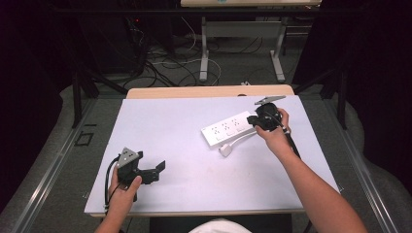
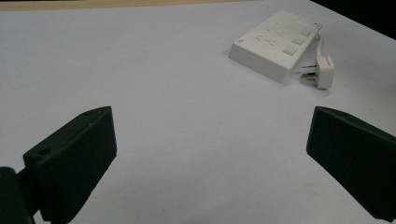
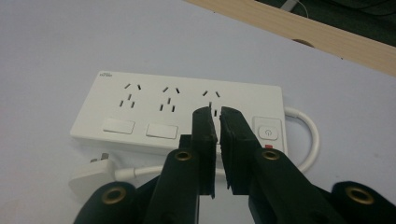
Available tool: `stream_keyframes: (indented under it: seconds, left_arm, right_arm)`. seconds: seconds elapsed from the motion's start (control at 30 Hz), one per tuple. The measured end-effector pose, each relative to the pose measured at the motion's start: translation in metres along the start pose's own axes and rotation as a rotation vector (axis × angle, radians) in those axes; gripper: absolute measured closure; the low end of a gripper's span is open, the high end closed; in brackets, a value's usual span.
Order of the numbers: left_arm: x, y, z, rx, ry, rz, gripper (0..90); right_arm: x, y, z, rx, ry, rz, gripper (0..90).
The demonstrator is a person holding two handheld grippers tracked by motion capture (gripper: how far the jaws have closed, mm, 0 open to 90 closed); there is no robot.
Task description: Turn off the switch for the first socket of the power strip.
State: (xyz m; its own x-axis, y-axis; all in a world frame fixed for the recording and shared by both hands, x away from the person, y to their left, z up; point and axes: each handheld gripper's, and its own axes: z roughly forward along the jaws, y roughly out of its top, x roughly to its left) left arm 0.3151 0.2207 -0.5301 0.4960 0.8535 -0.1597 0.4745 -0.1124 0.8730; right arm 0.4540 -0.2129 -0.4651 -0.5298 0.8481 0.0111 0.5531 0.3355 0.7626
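A white power strip (image 1: 226, 128) (image 2: 275, 44) (image 3: 140, 107) lies flat on the white table, right of centre, with three sockets and a row of switches. Its short cable loops round to a white plug (image 1: 226, 150) (image 2: 322, 72) (image 3: 93, 175) lying beside it. My right gripper (image 1: 252, 120) (image 3: 215, 112) is at the strip's right end, its jaws shut with only a thin gap and nothing between them. Its tips hover over the switch left of the round power button (image 3: 267, 132); I cannot tell if they touch. My left gripper (image 1: 149, 161) (image 2: 210, 135) rests near the front left, open and holding nothing.
The white tabletop (image 1: 184, 160) has a wooden far edge (image 1: 209, 91) (image 3: 317, 32). Beyond it, loose cables (image 1: 170, 63) lie on the floor beside another table's legs (image 1: 204, 58). Dark frame posts stand at both sides.
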Motion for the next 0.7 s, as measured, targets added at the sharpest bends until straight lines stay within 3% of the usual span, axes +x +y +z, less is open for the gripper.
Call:
stream_keyframes:
  seconds: [0.7]
  left_arm:
    - [0.001,0.0,0.0,-0.002,-0.005,0.001,1.6]
  right_arm:
    - [0.014,0.009,0.036,0.065,0.027,-0.013,90.0]
